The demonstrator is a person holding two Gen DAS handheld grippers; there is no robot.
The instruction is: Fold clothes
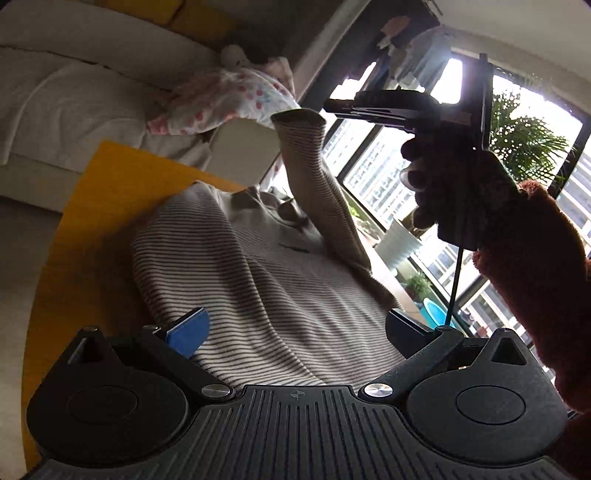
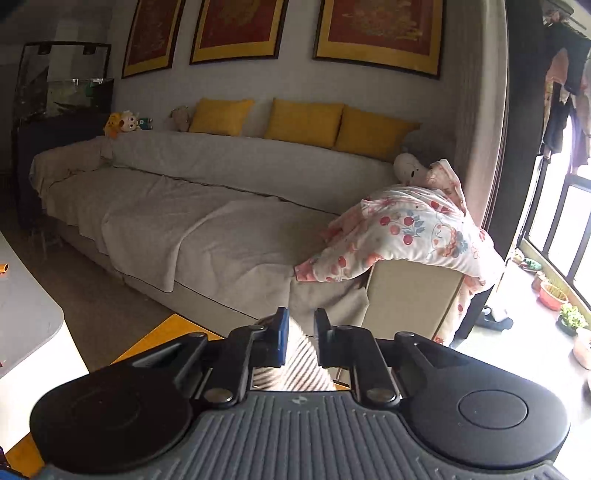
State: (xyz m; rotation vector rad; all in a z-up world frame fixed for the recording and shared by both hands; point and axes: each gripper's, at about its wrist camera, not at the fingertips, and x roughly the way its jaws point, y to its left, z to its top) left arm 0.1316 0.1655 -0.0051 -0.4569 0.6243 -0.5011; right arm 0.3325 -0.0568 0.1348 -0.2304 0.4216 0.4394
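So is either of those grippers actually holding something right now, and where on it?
The right gripper pinches the striped sweater by its sleeve cuff, lifted above the table. The left gripper is open, holding nothing.

Place: home living room
Evidence: covered sofa (image 2: 192, 206), yellow cushions (image 2: 303, 120), framed pictures (image 2: 380, 33), balcony window (image 1: 388, 173)

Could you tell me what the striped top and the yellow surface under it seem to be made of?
Striped top: soft, matte knit fabric, judging by its fine ribbed stripes and draping folds. Yellow surface: smooth, flat and hard-looking, perhaps painted or laminated board; unclear.
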